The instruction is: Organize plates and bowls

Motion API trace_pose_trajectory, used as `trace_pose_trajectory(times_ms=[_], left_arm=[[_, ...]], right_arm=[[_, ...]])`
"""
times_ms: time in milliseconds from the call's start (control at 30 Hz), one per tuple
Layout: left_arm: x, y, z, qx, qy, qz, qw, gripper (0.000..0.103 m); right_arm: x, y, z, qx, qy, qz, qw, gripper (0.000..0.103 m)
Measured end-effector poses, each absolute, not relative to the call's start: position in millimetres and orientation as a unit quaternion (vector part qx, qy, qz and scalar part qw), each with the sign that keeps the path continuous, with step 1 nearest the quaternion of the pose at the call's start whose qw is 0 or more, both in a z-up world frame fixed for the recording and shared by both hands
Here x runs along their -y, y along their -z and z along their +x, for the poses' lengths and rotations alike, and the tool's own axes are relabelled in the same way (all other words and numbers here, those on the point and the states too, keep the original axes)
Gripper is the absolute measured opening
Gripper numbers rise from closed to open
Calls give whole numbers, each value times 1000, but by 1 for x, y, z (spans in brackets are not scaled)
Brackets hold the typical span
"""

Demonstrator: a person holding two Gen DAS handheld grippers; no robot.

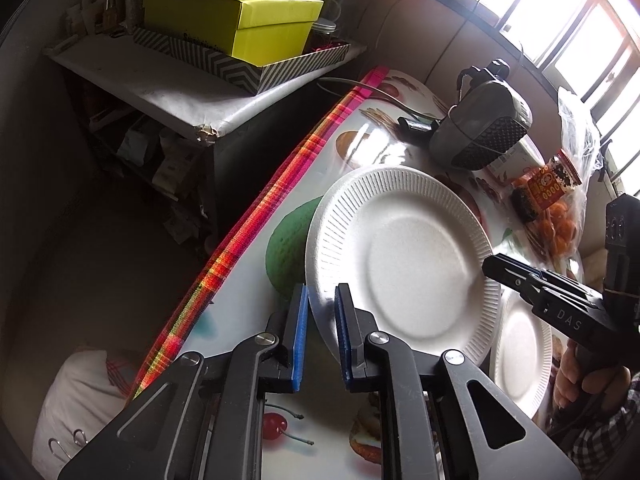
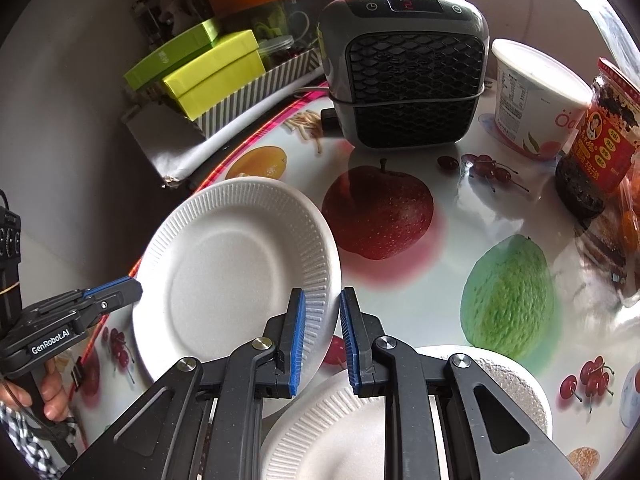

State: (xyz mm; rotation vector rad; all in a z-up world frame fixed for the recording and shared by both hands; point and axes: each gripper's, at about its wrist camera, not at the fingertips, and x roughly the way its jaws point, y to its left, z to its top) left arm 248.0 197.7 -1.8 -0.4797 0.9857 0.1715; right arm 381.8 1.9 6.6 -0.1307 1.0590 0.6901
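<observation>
Both your left gripper [image 1: 322,334] and right gripper [image 2: 323,338] pinch the ribbed rim of the white paper plate [image 2: 236,276], lifted over the table [image 2: 440,280]. It looks light and bendable, so hold the rim gently.

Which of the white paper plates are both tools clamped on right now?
The raised, tilted plate, pinched at opposite rim edges by the left tool and right tool; the other plate lies flat beneath.
</observation>
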Motion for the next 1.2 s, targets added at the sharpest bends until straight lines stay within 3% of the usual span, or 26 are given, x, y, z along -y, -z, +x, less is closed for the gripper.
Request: trace_pose_trajectory(times_ms=[700, 1200], left_arm=[[-180, -42, 191, -440, -52, -204, 873, 14], [-148, -39, 147, -446, -12, -185, 876, 14]], right_arm=[[31, -58, 303, -463, -320, -38, 825, 17], [77, -55, 223, -465, -297, -8, 834, 17]])
